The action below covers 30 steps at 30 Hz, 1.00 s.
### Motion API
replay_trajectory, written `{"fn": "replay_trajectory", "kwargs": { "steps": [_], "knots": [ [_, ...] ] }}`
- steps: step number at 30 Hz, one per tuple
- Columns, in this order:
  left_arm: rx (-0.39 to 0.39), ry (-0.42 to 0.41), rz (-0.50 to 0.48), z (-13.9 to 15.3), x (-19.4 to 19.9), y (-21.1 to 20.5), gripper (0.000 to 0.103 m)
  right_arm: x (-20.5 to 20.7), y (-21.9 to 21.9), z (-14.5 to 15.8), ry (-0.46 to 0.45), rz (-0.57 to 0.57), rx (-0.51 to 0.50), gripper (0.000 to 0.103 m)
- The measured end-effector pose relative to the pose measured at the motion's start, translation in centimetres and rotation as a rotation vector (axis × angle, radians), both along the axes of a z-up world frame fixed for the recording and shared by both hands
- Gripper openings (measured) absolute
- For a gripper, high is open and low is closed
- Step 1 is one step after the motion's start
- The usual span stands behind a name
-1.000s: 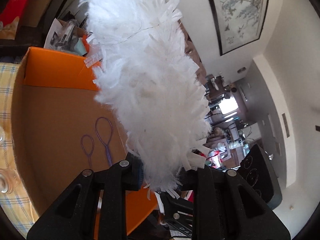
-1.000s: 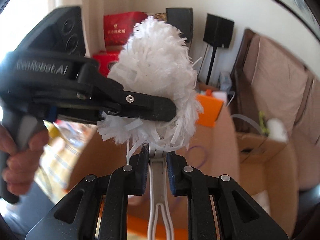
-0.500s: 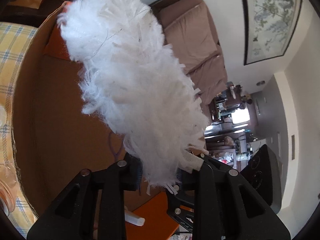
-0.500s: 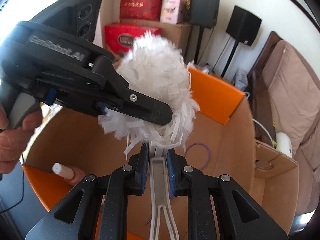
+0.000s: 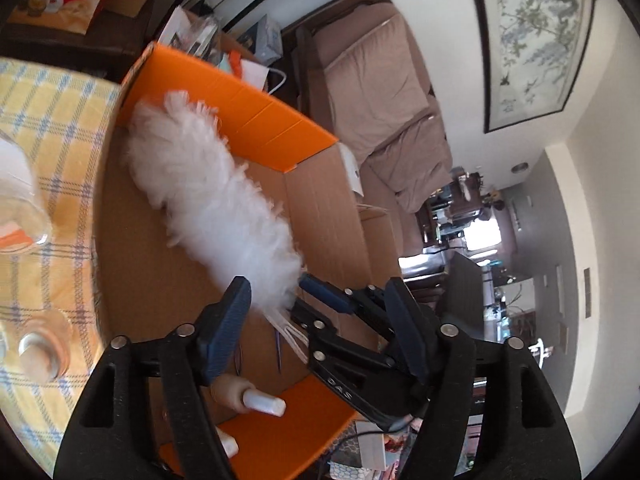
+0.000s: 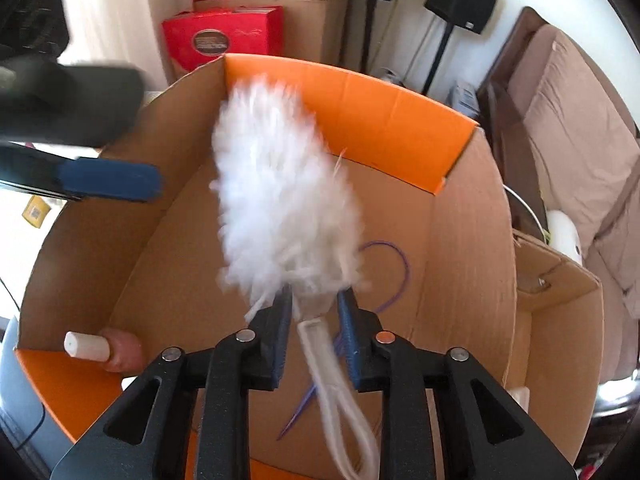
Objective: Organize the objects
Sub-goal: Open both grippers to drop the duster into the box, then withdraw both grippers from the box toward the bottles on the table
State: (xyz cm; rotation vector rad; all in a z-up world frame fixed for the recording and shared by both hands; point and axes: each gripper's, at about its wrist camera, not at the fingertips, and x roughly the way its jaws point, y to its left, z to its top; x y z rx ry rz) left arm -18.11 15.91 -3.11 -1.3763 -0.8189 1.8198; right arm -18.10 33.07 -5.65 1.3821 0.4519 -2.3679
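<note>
While both sets of jaws are opening, the white duster (image 6: 280,200) sits inside the cardboard box (image 6: 460,264), its pale handle (image 6: 320,336) between the right gripper (image 6: 314,320) pads with a gap on each side, so nothing seems to press on it. From the left wrist, the left gripper (image 5: 316,320) stands wide, its 2 fingers clear of the fluff. Nearest risk: strands snagging on a pad and dragging the duster out as a hand lifts. Beyond that, the head could settle on the purple loop tool (image 6: 394,264), or lean on the orange flap (image 6: 360,112) and spring up. A small bottle (image 6: 100,350) lies by the near wall.
</note>
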Motion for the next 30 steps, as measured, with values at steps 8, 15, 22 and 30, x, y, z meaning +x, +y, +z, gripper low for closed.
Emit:
{"fn": "replay_trajectory", "kwargs": {
  "steps": [8, 15, 22, 30],
  "knots": [
    [-0.044, 0.087, 0.003, 3.9, 1.9, -2.6, 0.084, 2.3, 0.7, 3.0, 0.064, -0.062, -0.097, 0.041],
    [-0.093, 0.103, 0.051, 4.8, 2.7, -5.7, 0.091, 3.6, 0.0, 5.8, 0.104, -0.122, -0.190, 0.058],
    [-0.166, 0.137, 0.083, 5.0, 3.9, -8.2, 0.095, 5.0, -1.3, 8.2, 0.136, -0.157, -0.263, 0.077],
    [-0.270, 0.204, 0.126, 5.9, 5.0, -10.6, 0.098, 6.2, -3.1, 10.4, 0.187, -0.184, -0.273, 0.080]
  ]
}}
